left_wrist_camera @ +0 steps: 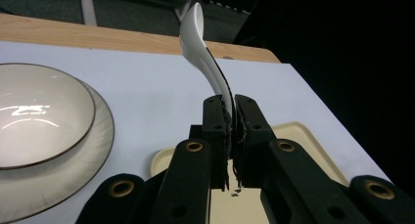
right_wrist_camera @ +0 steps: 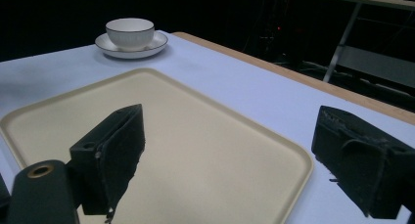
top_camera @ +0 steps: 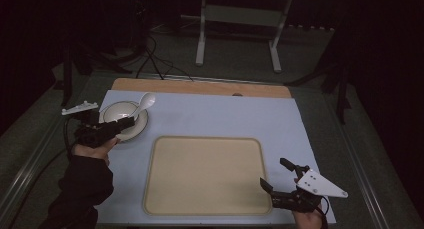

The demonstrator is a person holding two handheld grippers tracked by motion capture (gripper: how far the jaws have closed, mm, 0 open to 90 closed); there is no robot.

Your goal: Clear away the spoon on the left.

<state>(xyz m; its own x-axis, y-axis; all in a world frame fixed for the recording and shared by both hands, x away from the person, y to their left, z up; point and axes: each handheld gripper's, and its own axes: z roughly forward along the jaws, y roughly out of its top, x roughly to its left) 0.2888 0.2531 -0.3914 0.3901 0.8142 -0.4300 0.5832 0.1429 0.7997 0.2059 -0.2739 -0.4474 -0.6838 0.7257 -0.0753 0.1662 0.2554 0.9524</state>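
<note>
High view | left hand-held gripper (top_camera: 131, 120) pinching spoon (top_camera: 145, 102) above bowl (top_camera: 119, 112), saucer (top_camera: 135, 131) | right hand-held gripper (top_camera: 276, 174) spread beside tray (top_camera: 207, 175)

I am watching a dim scene: overhead light is falling on the pale table mat (top_camera: 225, 116) while the room behind is sinking into black. Glare is streaking the bowl (left_wrist_camera: 34, 114) in the left gripper view. Near jaws are blurring softly, and grain is muddying the high view's dark edges.
</note>
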